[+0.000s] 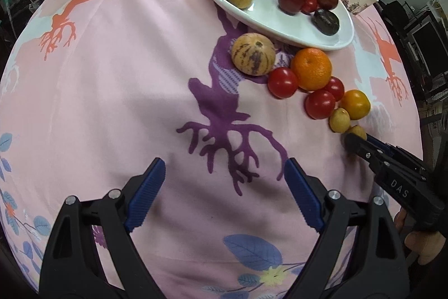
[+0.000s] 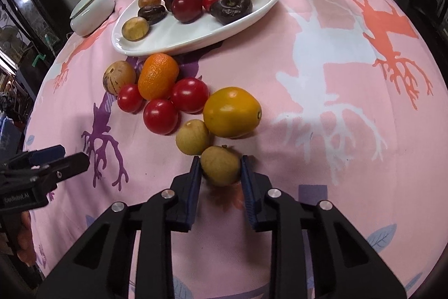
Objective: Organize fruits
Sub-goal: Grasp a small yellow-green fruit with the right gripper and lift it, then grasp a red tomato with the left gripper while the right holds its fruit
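Pink printed cloth (image 2: 322, 131) covers the tabletop; white oval plate (image 2: 196, 38) sits at the far side, already loaded with dates, plums, an orange and others. Loose pile lies just in front of it.

Right tool (image 2: 221, 170) is clamped on the nearest longan (image 2: 219, 168), blue pads on both flanks, fruit low on the cloth. Left tool (image 1: 224, 192) has its jaws wide with nothing between them, hovering over bare cloth, well apart from the pile.

Risks, as I judge them:
- Longan is small, round and hard-shelled; the grip looks near the pad tips, so it could squirt out on the lift.
- Second longan (image 2: 192, 137) and yellow tomato (image 2: 231, 112) sit just beside it; dragging instead of lifting would set them rolling, maybe the red tomatoes (image 2: 161, 116) too.
- Plate is crowded; a high drop could knock fruit off the rim.
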Action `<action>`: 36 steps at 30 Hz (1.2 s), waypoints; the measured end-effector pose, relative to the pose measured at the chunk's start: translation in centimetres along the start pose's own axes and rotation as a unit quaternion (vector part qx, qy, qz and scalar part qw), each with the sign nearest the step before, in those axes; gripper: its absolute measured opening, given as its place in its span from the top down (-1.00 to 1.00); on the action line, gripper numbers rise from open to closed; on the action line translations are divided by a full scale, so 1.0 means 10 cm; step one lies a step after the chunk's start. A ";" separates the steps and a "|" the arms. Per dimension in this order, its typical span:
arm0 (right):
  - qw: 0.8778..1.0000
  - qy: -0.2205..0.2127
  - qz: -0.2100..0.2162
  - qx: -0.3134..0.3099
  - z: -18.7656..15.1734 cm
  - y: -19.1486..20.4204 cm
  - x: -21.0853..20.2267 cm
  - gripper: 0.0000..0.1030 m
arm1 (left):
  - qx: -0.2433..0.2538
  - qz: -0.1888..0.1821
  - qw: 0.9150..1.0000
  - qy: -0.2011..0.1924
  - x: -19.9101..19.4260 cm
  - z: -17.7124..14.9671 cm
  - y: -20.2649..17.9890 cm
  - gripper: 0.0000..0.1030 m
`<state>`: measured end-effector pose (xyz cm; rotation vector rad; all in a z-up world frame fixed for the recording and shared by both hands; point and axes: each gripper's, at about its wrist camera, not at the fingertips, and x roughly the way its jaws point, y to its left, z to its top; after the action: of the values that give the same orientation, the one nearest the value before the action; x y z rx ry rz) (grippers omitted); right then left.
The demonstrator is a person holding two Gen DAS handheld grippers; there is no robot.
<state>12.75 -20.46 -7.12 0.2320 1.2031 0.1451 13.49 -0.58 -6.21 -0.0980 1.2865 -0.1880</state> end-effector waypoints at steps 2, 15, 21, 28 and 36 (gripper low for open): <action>1.000 -0.001 0.010 0.014 -0.01 -0.08 -0.08 0.46 | 0.015 -0.011 1.000 -0.001 -0.02 -0.01 -0.13 -0.71; 0.998 -0.026 -0.006 0.063 -0.28 -0.75 -0.52 0.46 | 0.060 -0.026 0.998 -0.001 0.19 0.14 -0.79 -0.60; 0.997 -0.033 0.010 0.068 -0.29 -0.79 -0.54 0.46 | 0.035 -0.016 0.999 0.000 0.23 0.24 -0.52 -0.40; 0.998 -0.025 0.027 0.054 -0.24 -0.65 -0.47 0.46 | 0.033 -0.010 0.999 -0.022 0.31 0.37 -0.32 -0.05; 0.998 -0.014 0.029 0.049 -0.21 -0.58 -0.38 0.46 | 0.020 -0.021 0.999 -0.020 0.33 0.51 -0.34 0.17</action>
<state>9.37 -26.73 -5.85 0.3538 1.1780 0.1335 18.96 -4.67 -7.27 -0.0944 1.2413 -0.2470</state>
